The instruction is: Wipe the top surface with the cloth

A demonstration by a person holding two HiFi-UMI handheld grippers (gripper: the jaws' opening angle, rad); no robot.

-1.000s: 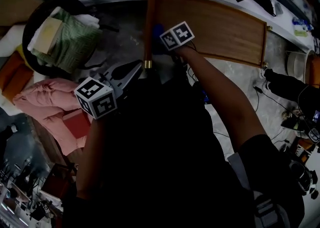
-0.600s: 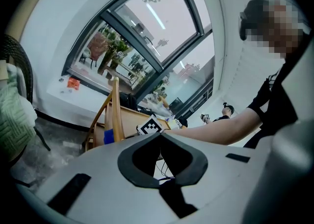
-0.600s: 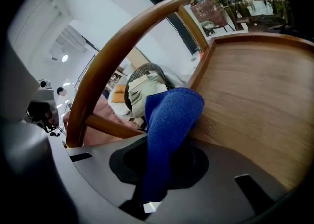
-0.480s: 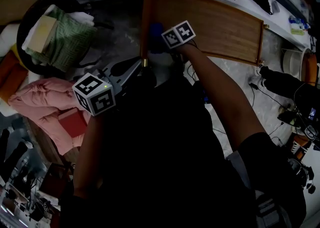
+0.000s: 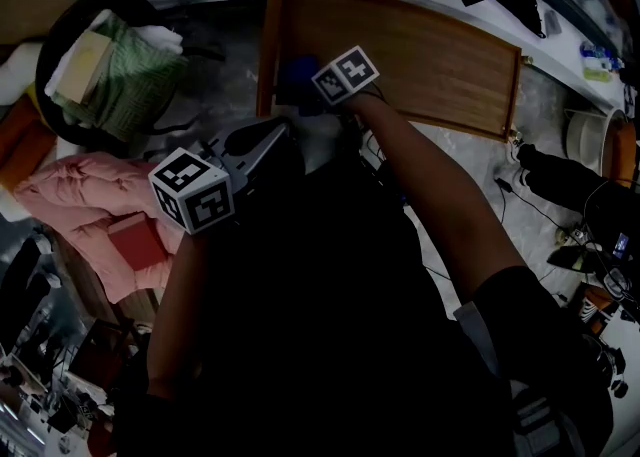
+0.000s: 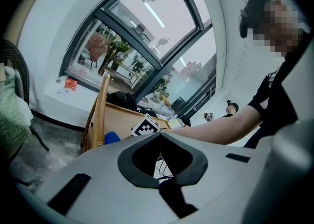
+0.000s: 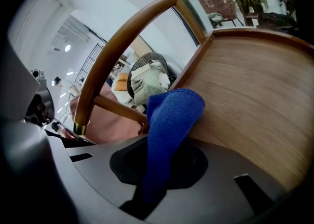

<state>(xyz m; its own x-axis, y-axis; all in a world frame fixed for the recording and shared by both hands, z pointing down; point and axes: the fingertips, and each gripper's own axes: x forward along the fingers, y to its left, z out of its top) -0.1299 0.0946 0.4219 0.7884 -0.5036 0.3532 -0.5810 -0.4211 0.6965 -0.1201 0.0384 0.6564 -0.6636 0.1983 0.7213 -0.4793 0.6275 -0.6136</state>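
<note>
In the head view, the top surface (image 5: 430,55) was a long panel of warm brown wood with a raised rim. Its long axis ran from the upper centre of the frame down toward the right edge. The cloth (image 5: 297,75) showed as a small deep-blue lump at the panel's left end, just inside the rim. The right gripper (image 5: 318,87) reached it from below, with its marker cube (image 5: 345,75) just right of the cloth. The left gripper (image 5: 262,142) sat lower and further left, off the panel and pointing up toward the wooden rail (image 5: 268,35).

In the left gripper view, we saw the left gripper (image 6: 161,137) with its jaws drawn together and nothing between them. The cloth (image 6: 112,137) was a blue spot at left of centre, beside the rail (image 6: 99,110).

In the right gripper view, the right gripper (image 7: 164,150) was clamped on the cloth (image 7: 171,115). The cloth was a thick, nubby blue fold, and its long axis rose from the jaws at lower centre. Its rounded end leaned up and to the right, against the top surface (image 7: 255,90) near the left rim. The curved rail (image 7: 127,32) arched across the upper left.
</note>
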